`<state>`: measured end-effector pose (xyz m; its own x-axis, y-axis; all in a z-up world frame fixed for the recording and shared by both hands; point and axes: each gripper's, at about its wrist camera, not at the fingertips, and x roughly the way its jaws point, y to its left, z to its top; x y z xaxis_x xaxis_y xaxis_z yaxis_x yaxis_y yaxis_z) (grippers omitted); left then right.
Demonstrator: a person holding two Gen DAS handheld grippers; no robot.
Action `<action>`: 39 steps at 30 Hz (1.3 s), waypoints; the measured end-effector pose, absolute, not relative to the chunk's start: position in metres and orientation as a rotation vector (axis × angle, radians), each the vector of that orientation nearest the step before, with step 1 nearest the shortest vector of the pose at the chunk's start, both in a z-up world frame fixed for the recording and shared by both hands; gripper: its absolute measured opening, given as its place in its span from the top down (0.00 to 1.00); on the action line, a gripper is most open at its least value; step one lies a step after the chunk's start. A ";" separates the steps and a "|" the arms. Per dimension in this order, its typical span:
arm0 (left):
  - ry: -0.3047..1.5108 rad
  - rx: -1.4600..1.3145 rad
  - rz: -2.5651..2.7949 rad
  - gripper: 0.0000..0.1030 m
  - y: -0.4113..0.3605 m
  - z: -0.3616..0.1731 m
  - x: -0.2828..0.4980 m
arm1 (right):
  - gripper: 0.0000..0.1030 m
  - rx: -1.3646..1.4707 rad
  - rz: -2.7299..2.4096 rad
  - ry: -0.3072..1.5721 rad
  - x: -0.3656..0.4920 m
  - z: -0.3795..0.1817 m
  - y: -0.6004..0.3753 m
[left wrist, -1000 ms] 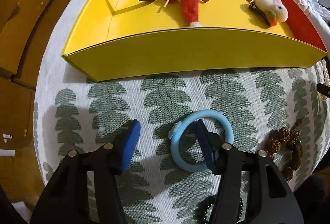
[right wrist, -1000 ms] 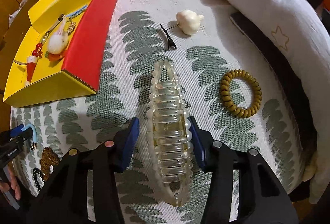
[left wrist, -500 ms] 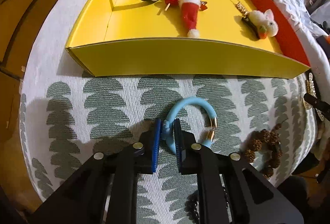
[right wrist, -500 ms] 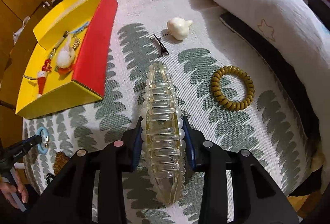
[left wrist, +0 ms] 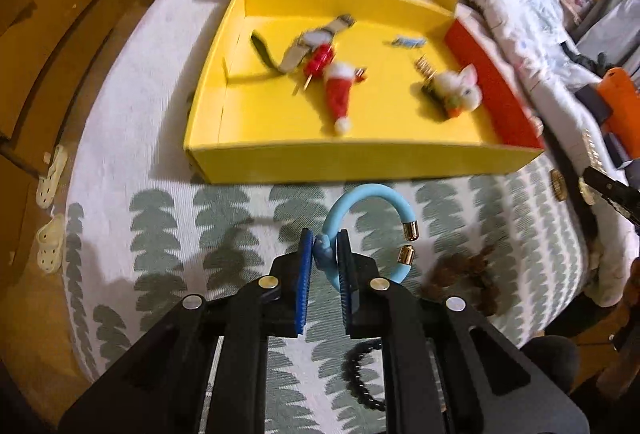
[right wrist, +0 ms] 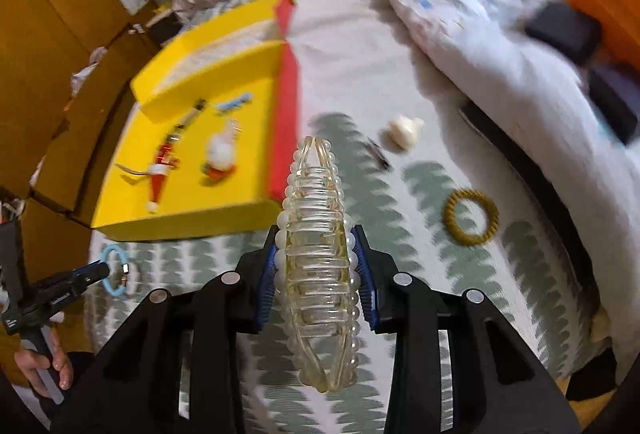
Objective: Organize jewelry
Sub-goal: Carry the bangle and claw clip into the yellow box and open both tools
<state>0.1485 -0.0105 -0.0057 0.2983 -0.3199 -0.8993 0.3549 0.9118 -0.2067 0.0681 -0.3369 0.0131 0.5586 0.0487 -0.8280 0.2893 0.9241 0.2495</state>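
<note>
My left gripper is shut on a light blue open bangle with gold end caps and holds it above the leaf-patterned bedspread, just in front of the yellow box. My right gripper is shut on a clear hair claw clip edged with pearls, also off the bed, with its tip towards the box's red side. The right wrist view shows the left gripper with the bangle at the lower left, and a hand under it.
In the box lie a watch, a Santa-hat clip and a fluffy white clip. On the bedspread are brown beads, a black bead string, an ochre coil hair tie, a cream clip and a dark hairpin. A duvet is bunched at the right.
Both grippers closed, the left on the blue bangle and the right on the clear claw clip. Both then rose, lifting their items off the bedspread.
</note>
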 end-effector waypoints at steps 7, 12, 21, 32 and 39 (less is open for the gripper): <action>1.134 0.041 -0.476 0.88 -0.035 0.033 0.188 | 0.66 0.312 -0.019 0.954 0.122 0.043 -0.292; 1.141 0.045 -0.464 0.88 -0.062 0.039 0.241 | 0.66 0.292 0.051 0.983 0.184 0.043 -0.263; 1.168 0.074 -0.395 0.88 -0.077 0.016 0.317 | 0.66 0.294 0.079 1.086 0.281 -0.003 -0.246; 1.240 0.095 -0.282 0.88 -0.073 -0.031 0.365 | 0.66 0.270 0.085 1.194 0.324 -0.065 -0.235; 1.256 0.101 -0.260 0.88 -0.072 -0.046 0.371 | 0.65 0.220 0.077 1.214 0.329 -0.075 -0.230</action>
<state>0.3713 -0.0721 -0.0460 0.2845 -0.1385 -0.9486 0.2491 0.9662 -0.0663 0.3293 -0.2295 -0.0747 0.3495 0.1761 -0.9202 0.0590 0.9761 0.2092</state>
